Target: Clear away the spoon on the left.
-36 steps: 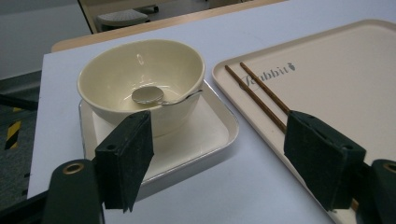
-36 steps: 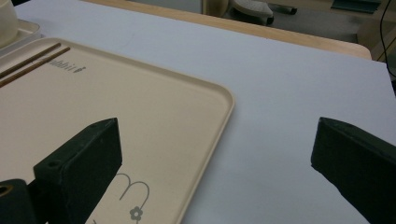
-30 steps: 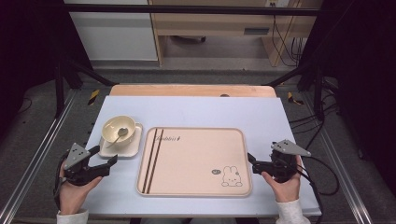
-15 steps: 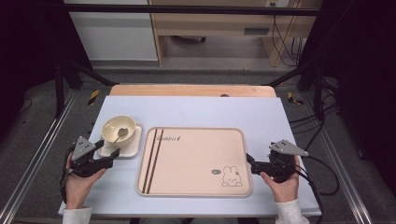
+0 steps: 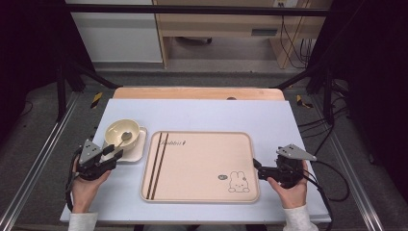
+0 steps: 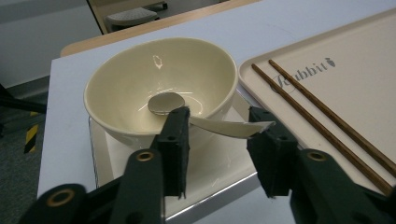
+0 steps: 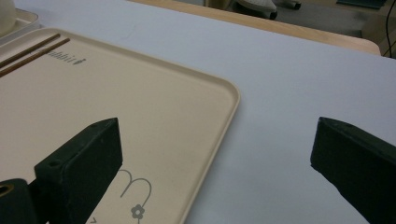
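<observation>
The left gripper [image 6: 219, 140] has just been closing; its jaws straddle the spoon [image 6: 205, 116] handle, pads not yet pressing it. The spoon lies in the bowl [image 6: 159, 84] on a square plate [image 6: 219, 172], ahead of them. The right gripper [image 7: 212, 158] gapes wide over the tray [image 7: 140, 121] rim. Bare pale-blue table [image 5: 216, 113] beyond.

Only readable text was on the tray [image 6: 327, 93]: script word [image 6: 306, 74] near its two brown stripes, partly legible, ending "abbit", likely "Rabbit", with a small mark after it. High view showed a rabbit drawing [image 5: 239, 182] plus a small round mark [image 5: 222, 176] in the tray corner, too small to read.
</observation>
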